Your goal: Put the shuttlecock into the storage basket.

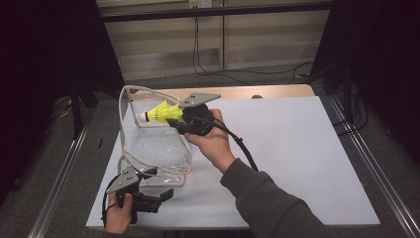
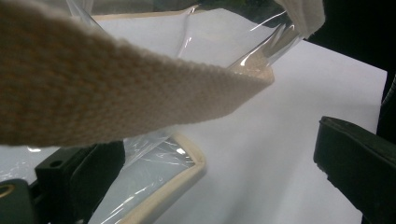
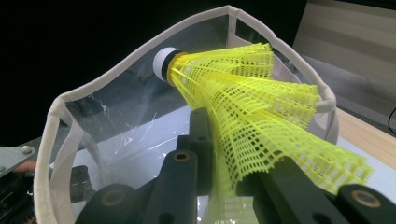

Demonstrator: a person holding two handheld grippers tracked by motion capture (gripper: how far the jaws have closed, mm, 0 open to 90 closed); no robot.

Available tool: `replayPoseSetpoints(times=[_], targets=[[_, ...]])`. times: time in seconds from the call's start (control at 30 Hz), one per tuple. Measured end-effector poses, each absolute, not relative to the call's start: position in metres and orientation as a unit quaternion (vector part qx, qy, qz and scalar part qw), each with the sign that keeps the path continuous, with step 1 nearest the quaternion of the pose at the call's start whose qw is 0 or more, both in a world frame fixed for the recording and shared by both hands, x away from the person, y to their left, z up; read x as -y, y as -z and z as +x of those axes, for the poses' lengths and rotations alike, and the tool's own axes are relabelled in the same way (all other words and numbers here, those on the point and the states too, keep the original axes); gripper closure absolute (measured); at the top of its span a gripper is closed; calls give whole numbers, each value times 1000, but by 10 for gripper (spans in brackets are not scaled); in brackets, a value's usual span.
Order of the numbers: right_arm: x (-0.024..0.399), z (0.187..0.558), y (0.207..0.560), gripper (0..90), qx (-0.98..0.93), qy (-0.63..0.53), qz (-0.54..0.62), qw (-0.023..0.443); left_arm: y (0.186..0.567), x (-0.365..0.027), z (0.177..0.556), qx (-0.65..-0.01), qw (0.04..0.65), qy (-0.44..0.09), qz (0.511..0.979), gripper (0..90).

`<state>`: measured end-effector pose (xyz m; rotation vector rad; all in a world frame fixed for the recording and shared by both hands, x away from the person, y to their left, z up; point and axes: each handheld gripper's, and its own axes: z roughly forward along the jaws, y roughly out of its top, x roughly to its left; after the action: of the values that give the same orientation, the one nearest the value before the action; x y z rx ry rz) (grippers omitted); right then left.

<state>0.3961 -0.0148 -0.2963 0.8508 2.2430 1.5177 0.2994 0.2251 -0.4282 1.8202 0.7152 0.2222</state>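
Over the bag (image 1: 148, 148) mouth, right gripper (image 1: 174, 115) clamps a yellow shuttlecock (image 1: 161, 113), cork tip just inside; left gripper (image 1: 166, 194) jaws apart beside the strap (image 2: 116, 84).

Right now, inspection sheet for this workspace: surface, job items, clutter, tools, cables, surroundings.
Surface: white board on a wooden table.
Job items: clear bag with beige trim, mouth held open; yellow shuttlecock at the mouth, white cork end leading.
Clutter: nothing seen.
Tools: right tool shut on the shuttlecock's skirt; left tool open at the bag's near edge, strap across its view.
Cables: black cable trails from the right tool; more cables on the floor behind.
Surroundings: dark curtains, metal rails, wooden wall panel.
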Motion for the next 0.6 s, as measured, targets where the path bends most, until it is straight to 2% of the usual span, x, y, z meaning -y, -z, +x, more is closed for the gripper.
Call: replayPoseSetpoints(times=[0.6], targets=[[-4, 397, 299, 825, -787, -526, 289, 145, 428, -225, 299, -302, 555, -94, 769, 20]])
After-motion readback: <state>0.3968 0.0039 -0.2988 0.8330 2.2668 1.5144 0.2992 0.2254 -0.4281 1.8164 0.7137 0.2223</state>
